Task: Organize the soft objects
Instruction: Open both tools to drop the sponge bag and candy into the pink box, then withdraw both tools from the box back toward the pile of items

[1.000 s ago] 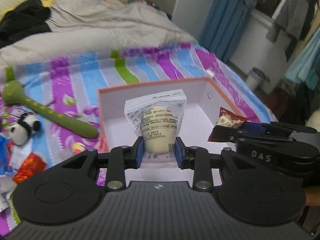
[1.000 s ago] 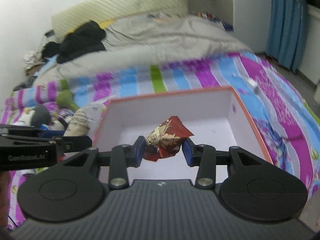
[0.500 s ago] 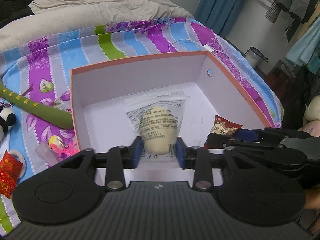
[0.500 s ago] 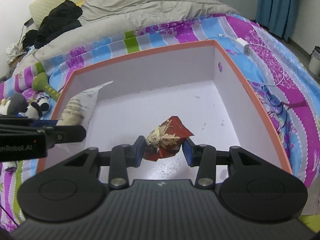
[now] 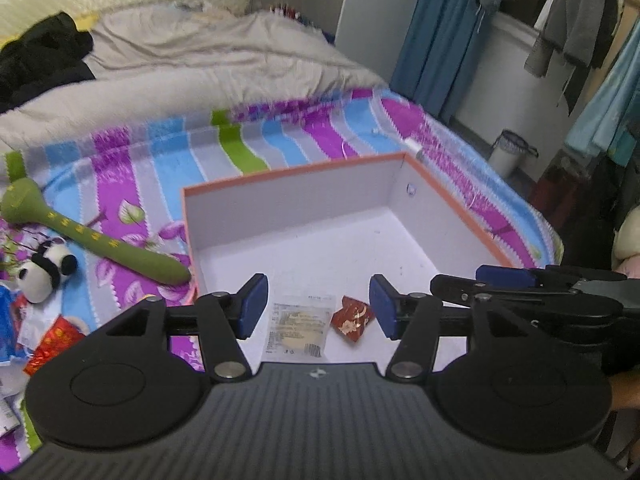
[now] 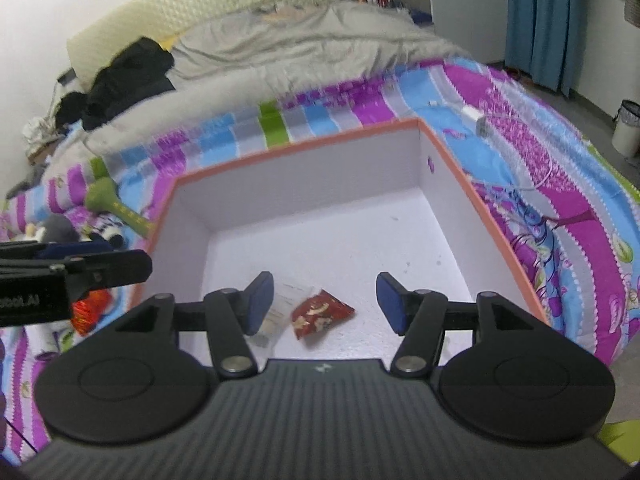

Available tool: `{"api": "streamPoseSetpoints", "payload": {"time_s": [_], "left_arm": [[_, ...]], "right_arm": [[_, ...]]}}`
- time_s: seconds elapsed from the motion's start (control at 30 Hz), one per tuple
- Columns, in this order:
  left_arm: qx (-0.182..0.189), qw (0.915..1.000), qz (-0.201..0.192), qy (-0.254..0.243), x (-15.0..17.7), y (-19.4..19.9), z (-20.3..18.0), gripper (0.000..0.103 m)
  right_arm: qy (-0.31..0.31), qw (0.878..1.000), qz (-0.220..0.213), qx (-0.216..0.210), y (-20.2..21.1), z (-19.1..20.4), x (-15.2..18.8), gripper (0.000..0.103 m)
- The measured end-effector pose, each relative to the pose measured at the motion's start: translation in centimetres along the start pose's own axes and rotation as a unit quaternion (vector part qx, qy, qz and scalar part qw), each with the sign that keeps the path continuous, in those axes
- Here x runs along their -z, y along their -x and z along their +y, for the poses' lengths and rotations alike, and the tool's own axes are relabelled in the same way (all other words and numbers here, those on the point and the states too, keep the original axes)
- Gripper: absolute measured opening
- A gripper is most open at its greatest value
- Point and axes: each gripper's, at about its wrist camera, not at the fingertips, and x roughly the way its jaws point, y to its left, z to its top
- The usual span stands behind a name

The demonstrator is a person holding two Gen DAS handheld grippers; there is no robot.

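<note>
The clear packet (image 5: 297, 328) and the red wrapper (image 5: 353, 318) lie side by side on the floor of the orange-rimmed box (image 5: 292, 174), near its front wall. Above them hang the left tongs (image 5: 318, 306) and right tongs (image 6: 325, 302), both spread wide and empty. Remaining toys, a panda (image 5: 44, 270) and green plush (image 5: 96, 244), lie on the bed leftward, nearer the left tongs

A home bedroom: rumpled grey duvet (image 5: 192, 64), striped bedsheet (image 5: 280, 136), hanging clothes (image 5: 576, 8)

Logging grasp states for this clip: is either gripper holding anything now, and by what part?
Nothing. The left gripper and right gripper are open; the clear packet and red wrapper lie in the box.
</note>
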Motion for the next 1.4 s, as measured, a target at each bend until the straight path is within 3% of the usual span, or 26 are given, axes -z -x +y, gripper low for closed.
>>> {"api": "streamPoseSetpoints", "payload": {"time_s": [0.57, 1.4], "left_arm": [[-0.015, 0.9958, -0.089, 0.008, 3.7, 12.4, -0.7, 0.062], [-0.061, 0.9888, -0.118, 0.068, 13.2, 21.9, 2.9, 0.062]], "right_arm": [[0.023, 0.995, -0.081, -0.047, 9.4, 3.9, 2.3, 0.060], [0.072, 0.988, -0.080, -0.107, 13.4, 10.5, 8.8, 0.060]]}}
